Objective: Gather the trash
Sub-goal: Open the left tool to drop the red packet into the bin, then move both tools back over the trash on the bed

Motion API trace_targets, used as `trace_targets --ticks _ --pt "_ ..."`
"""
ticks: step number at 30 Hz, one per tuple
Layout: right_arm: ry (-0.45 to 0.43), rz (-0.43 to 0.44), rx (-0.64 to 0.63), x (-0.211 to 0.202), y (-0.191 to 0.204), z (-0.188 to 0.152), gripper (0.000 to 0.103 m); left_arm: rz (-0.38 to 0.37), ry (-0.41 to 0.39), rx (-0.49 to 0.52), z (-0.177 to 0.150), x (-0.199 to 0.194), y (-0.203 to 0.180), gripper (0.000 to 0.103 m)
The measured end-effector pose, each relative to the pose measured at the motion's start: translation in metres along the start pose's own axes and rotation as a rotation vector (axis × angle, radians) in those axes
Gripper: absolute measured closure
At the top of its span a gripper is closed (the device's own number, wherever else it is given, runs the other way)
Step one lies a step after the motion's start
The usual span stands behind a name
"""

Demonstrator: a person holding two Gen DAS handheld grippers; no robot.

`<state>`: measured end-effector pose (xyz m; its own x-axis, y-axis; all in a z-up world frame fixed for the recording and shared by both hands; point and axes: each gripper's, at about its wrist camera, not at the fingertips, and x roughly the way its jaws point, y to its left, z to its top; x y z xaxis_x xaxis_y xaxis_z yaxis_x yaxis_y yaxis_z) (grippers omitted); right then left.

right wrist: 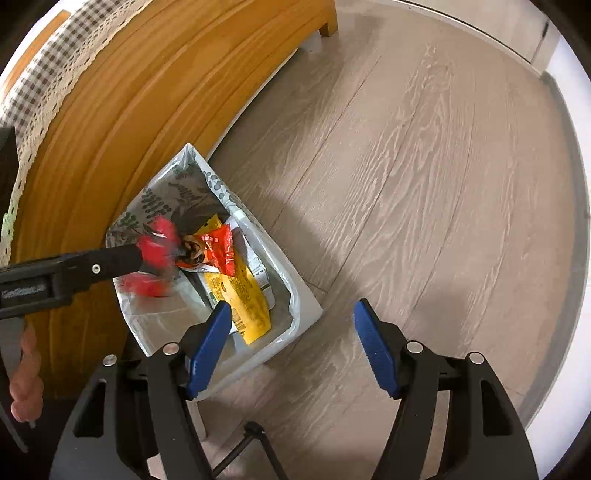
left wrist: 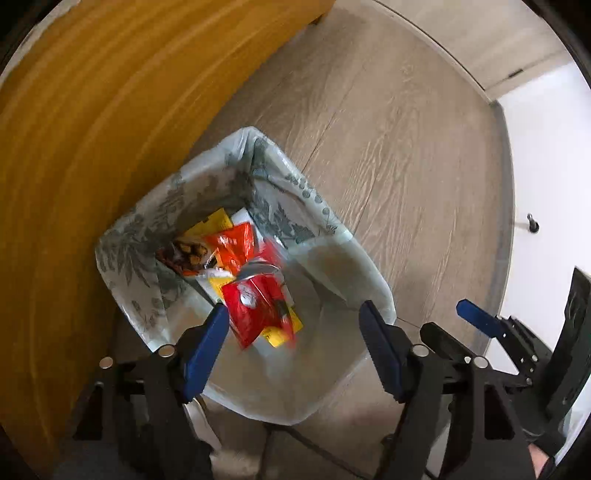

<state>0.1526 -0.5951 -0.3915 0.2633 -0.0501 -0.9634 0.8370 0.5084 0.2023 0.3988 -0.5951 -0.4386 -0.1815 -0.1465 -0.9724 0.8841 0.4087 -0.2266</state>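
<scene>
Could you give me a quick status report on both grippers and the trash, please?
Left gripper open over the lined bin, red wrapper blurred between its fingers. Right gripper open, empty. Nothing in the way.

Open right tool [right wrist: 291, 347], lined bin [right wrist: 306, 314], wrappers [right wrist: 221, 251]

Pale grey-brown wood-grain plank floor [right wrist: 424, 192], boards running diagonally across both views. Directly on it, a rectangular bin lined with a translucent leaf-printed plastic bag [right wrist: 303, 295] [left wrist: 373, 273], pushed right against the side of an orange-brown wooden furniture piece [right wrist: 122, 122], also standing on the floor by a short square leg [right wrist: 328, 27]. Inside the bin, resting on its bottom: yellow, orange and red crumpled snack wrappers [left wrist: 236, 247] [right wrist: 240, 291]. Along the far edge of the floor, a pale skirting strip below a white wall [left wrist: 543, 155].
</scene>
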Motion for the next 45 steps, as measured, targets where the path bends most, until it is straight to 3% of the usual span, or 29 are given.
trace_targets --ticks 2,9,15,19,21,23,26,33,38,43,45 --pt "-0.002 -0.006 -0.015 0.001 0.004 -0.001 0.037 0.046 -0.018 -0.002 -0.001 -0.010 0.005 0.033" --pt "0.026 -0.011 -0.062 0.000 0.019 -0.007 0.037 0.047 0.003 -0.165 -0.010 -0.034 0.034 0.033" --pt "-0.001 -0.034 -0.097 -0.016 0.029 -0.008 0.037 0.004 -0.019 -0.192 -0.025 -0.055 0.030 0.033" --pt "-0.040 -0.062 -0.096 -0.036 0.031 -0.003 0.037 -0.043 -0.085 -0.206 -0.038 -0.083 0.024 0.032" --pt "-0.067 -0.079 -0.106 -0.049 0.035 -0.001 0.037 -0.028 -0.155 -0.204 -0.044 -0.102 0.022 0.032" --pt "-0.104 -0.095 -0.120 -0.065 0.042 0.003 0.037 0.059 -0.278 -0.209 -0.056 -0.129 0.020 0.032" --pt "-0.165 -0.116 -0.145 -0.090 0.055 0.007 0.037 0.114 -0.432 -0.210 -0.076 -0.170 0.020 0.032" --pt "-0.335 -0.102 -0.219 -0.156 0.105 0.015 0.035 0.158 -0.692 -0.234 -0.129 -0.262 0.038 0.032" --pt "-0.477 -0.037 -0.296 -0.202 0.160 0.010 0.030 0.235 -0.882 -0.246 -0.171 -0.346 0.087 0.024" --pt "-0.541 0.036 -0.398 -0.225 0.226 0.000 0.030 0.374 -0.973 -0.303 -0.204 -0.392 0.153 0.020" --pt "-0.545 0.059 -0.436 -0.225 0.251 -0.004 0.030 0.408 -0.992 -0.373 -0.217 -0.402 0.187 0.020"
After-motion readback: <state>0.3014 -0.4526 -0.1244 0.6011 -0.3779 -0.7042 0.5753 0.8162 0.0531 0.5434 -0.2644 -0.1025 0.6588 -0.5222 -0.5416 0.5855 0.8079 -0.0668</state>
